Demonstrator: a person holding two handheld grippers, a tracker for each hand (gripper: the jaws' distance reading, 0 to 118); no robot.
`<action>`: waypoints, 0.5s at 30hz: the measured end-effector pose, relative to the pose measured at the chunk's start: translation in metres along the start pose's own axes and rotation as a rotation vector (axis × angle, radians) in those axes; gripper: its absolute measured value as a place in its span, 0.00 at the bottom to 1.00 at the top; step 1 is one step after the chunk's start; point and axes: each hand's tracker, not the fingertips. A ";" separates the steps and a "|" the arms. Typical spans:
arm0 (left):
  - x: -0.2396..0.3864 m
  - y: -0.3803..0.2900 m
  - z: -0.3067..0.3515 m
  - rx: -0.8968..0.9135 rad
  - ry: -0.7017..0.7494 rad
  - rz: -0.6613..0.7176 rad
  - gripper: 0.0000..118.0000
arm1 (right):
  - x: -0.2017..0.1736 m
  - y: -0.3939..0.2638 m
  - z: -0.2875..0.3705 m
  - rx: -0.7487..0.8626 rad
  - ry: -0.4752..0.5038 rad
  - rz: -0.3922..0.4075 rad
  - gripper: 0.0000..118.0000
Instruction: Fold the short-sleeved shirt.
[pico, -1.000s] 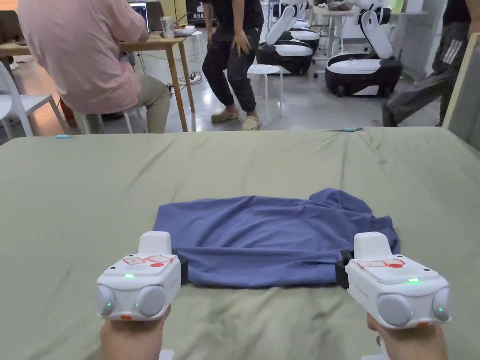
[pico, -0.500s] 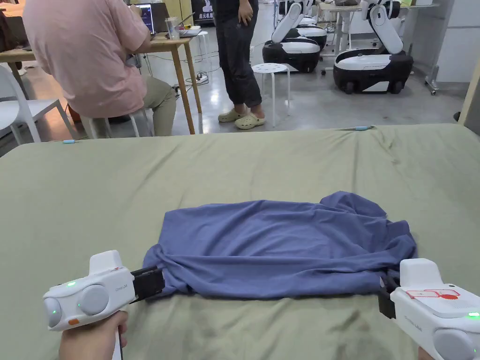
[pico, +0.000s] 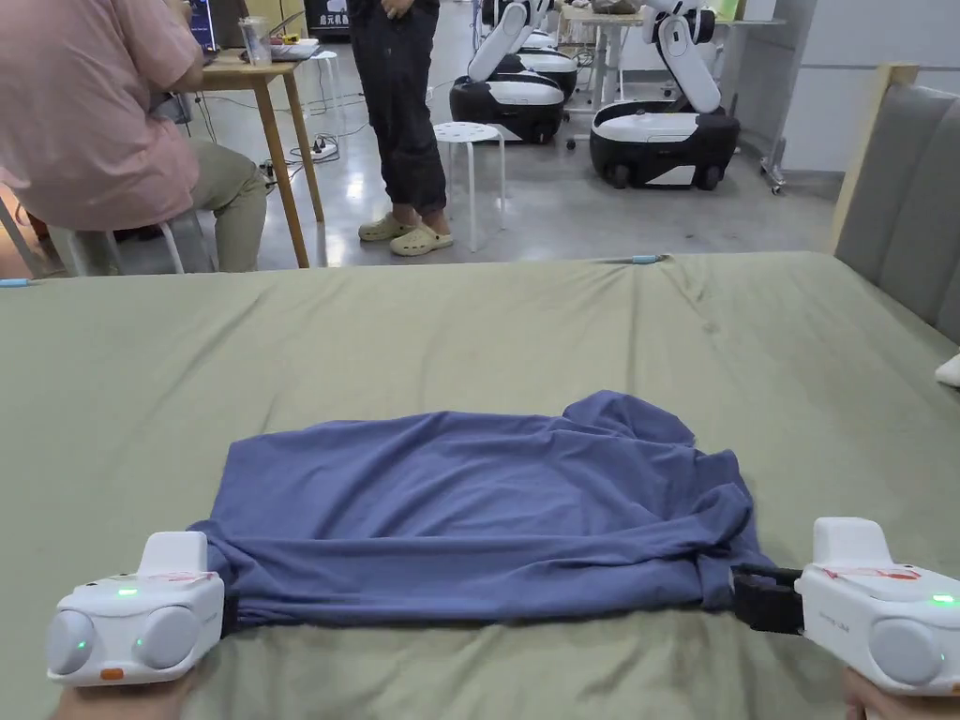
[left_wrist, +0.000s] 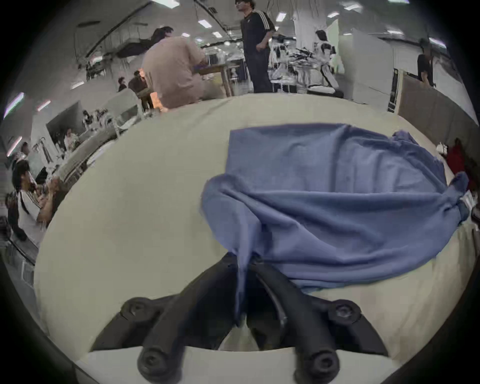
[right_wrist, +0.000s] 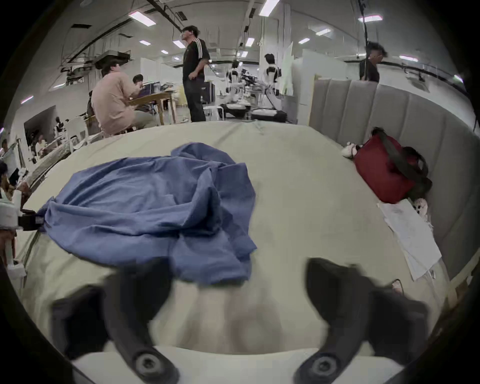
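the blue shirt (pico: 478, 516) lies crosswise on the green-sheeted bed (pico: 469, 328), near the front edge, already doubled over lengthwise with a loose lump of cloth bunched at its far right corner. the left tongs (left_wrist: 242, 262) are closed tight on the shirt's near left corner, a strip of cloth running down between the jaws, so that end is pinned and drawn out to a gathered point. the right tongs (right_wrist: 239, 270) stand wide open in their own view, blurred, with the shirt's near right edge just ahead of the jaws and nothing between them; in the head view the right tongs (pico: 755, 600) sit touching or just beside the bunched right corner, and i cannot tell which.

held at one end, with the other tongs at the far end, the shirt looks stretched along its near edge, probably to flatten it before the next fold. the rumpled right side would spoil a neat fold unless it is smoothed first.
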 end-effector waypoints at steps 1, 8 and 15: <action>-0.005 0.003 0.004 -0.004 -0.047 0.064 0.03 | -0.003 0.003 -0.009 0.007 0.000 0.005 0.98; -0.009 0.017 0.032 0.040 -0.060 0.055 0.02 | -0.007 0.012 -0.069 -0.160 0.103 -0.021 0.35; -0.015 0.009 0.044 0.028 -0.061 0.055 0.02 | 0.005 0.016 -0.018 -0.037 0.112 -0.012 0.07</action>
